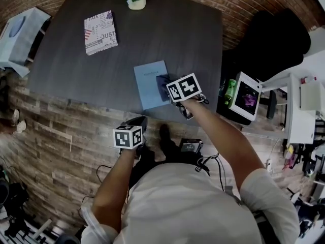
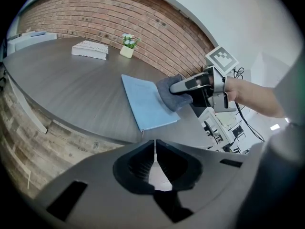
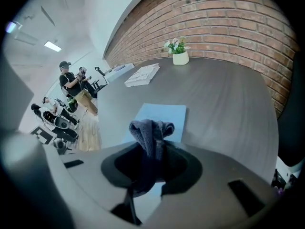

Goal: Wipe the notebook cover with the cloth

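My right hand-held gripper [image 3: 153, 149] clamps the dark cloth [image 3: 150, 128], which rests on the blue notebook [image 1: 150, 83] by the tabletop's [image 1: 167, 29] near edge, while my left hand-held gripper [image 2: 155, 151], jaws together and empty, hangs off that edge.

Table [image 1: 172, 39] is mostly open. Only a patterned book [image 1: 100, 32] far left and a flower pot [image 1: 136, 0] at the back edge stand in the way, both well clear of the notebook [image 1: 147, 84].
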### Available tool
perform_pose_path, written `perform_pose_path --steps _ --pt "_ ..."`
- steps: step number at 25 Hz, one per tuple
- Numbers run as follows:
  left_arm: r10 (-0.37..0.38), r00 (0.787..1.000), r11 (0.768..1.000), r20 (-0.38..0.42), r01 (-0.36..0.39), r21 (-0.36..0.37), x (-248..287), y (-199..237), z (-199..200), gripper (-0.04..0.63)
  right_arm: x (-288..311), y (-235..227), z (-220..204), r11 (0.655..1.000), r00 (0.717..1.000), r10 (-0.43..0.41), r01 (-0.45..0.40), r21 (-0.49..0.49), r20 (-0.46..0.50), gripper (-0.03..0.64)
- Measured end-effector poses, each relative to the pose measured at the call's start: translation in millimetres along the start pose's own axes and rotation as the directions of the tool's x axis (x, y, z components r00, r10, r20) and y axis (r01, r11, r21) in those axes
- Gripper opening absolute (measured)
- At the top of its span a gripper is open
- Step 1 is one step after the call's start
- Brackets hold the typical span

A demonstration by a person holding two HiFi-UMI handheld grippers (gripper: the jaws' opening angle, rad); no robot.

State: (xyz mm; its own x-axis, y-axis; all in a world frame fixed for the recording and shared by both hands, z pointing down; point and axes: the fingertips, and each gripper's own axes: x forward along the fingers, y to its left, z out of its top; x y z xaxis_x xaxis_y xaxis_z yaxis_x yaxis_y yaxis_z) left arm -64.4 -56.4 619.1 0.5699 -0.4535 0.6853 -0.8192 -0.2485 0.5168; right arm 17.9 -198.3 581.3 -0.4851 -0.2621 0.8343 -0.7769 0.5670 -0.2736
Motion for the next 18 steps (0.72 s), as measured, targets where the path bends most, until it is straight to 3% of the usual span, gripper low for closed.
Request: perform_pose_path --steps 18 --pt "0.010 1.000 0.999 0.001 -0.010 -0.035 0.2 15.2 -2.3 0.023 51.9 110.6 -9.7 0.969 0.967 0.242 -0.245 -0.023 -0.073 0.107"
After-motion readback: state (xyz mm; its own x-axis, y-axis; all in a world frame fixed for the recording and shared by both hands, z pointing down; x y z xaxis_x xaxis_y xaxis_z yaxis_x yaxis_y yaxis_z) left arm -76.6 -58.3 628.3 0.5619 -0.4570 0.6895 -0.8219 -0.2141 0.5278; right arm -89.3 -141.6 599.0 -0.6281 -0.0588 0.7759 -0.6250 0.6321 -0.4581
